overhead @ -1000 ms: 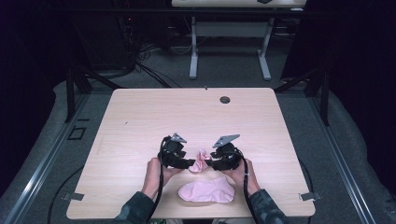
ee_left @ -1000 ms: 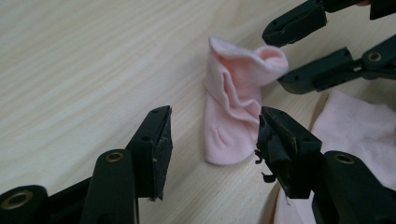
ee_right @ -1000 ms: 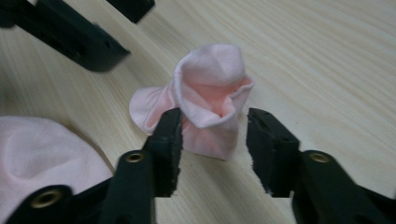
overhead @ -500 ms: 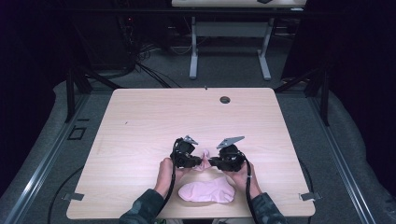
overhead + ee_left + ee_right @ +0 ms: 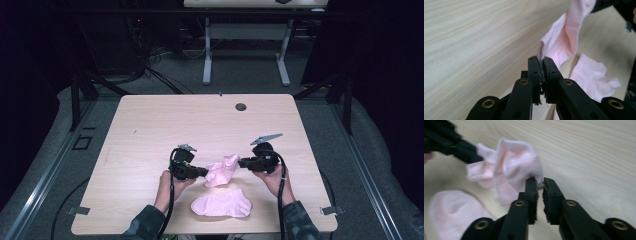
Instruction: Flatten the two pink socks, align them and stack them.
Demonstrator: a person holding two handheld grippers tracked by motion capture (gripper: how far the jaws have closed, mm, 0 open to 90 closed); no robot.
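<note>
A pink sock point(image 5: 223, 170) hangs stretched between my two grippers just above the table. My left gripper point(image 5: 204, 172) is shut on one hem of it point(image 5: 541, 51); its jaws pinch the cloth at their tips point(image 5: 541, 60). My right gripper point(image 5: 241, 162) holds the other end point(image 5: 519, 167). Its jaws have just been opening a little and show a thin gap, with the sock's edge still caught between the tips point(image 5: 540, 182). A second pink sock point(image 5: 221, 204) lies flat near the front edge, below both grippers point(image 5: 451, 212).
The light wooden table point(image 5: 150, 135) has a dark round grommet hole point(image 5: 241, 106) near its far edge. The person's forearms come in over the front edge. Behind the table stand another desk's white legs point(image 5: 206, 50) and cables on the floor.
The grippers were close together over the bunched sock. Now they have drawn apart, the right one going right and slightly up, and the sock is pulled out between them.
</note>
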